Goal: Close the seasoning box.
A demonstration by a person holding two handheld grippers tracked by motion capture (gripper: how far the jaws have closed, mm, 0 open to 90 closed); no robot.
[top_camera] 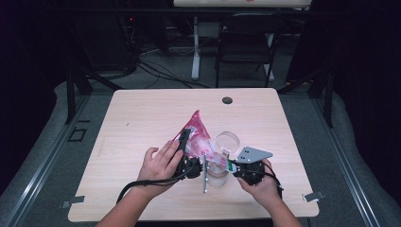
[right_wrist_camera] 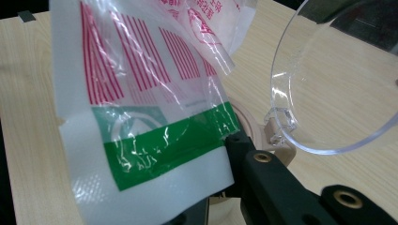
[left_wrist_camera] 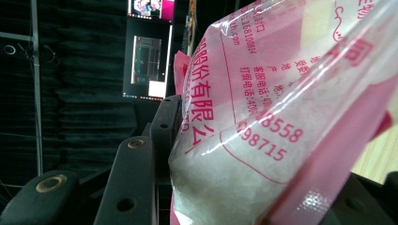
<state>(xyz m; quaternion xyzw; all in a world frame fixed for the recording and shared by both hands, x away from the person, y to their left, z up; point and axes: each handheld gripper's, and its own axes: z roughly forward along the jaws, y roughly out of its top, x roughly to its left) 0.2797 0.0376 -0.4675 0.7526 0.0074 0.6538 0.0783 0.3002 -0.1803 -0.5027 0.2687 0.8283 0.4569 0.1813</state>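
High view: we've got the pink powder bag (top_camera: pixel 196 134) tilted above the clear jar (top_camera: pixel 218 175), left tool (top_camera: pixel 185 152) clamping its body, right tool (top_camera: pixel 232 166) pinching its corner; pouring not finished.

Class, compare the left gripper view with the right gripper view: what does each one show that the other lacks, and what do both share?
Left gripper view alone: red printed characters and digits on the pink bag's side, white powder settled inside, and lit screens in the dark room behind. Right gripper view alone: the bag's green band and red stripes, a clear round lid hinged open, and the wooden table. Both: the same plastic bag, close up against that gripper's black jaws.
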